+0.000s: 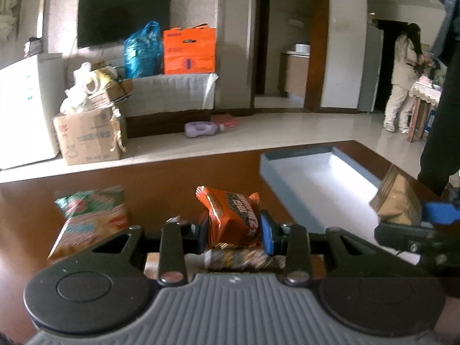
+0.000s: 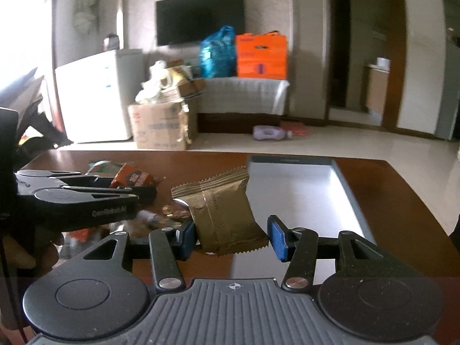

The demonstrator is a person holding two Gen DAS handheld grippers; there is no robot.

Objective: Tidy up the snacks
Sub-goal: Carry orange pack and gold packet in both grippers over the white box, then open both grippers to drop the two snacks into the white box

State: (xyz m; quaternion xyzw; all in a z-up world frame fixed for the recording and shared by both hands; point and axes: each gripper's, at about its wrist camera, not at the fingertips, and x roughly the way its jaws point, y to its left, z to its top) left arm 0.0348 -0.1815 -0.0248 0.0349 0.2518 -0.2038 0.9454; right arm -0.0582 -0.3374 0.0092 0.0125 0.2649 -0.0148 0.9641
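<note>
My left gripper [image 1: 235, 230] is shut on an orange snack packet [image 1: 233, 215] and holds it above the brown table [image 1: 172, 178]. In the right wrist view the left gripper [image 2: 129, 185] comes in from the left with the orange packet [image 2: 133, 176] in it. My right gripper [image 2: 231, 237] is shut on a gold foil packet [image 2: 227, 215], which hangs at the left edge of the grey tray [image 2: 290, 159]. From the left wrist view, the right gripper [image 1: 411, 221] and its gold packet [image 1: 398, 201] sit over the tray's [image 1: 296, 153] right rim. The tray looks bare inside.
A green and red snack bag [image 1: 89, 218] lies on the table at the left, and another packet [image 1: 244, 258] lies under my left gripper. Several loose snacks [image 2: 161, 215] lie left of the tray. A person [image 1: 402, 80] stands far off at the right.
</note>
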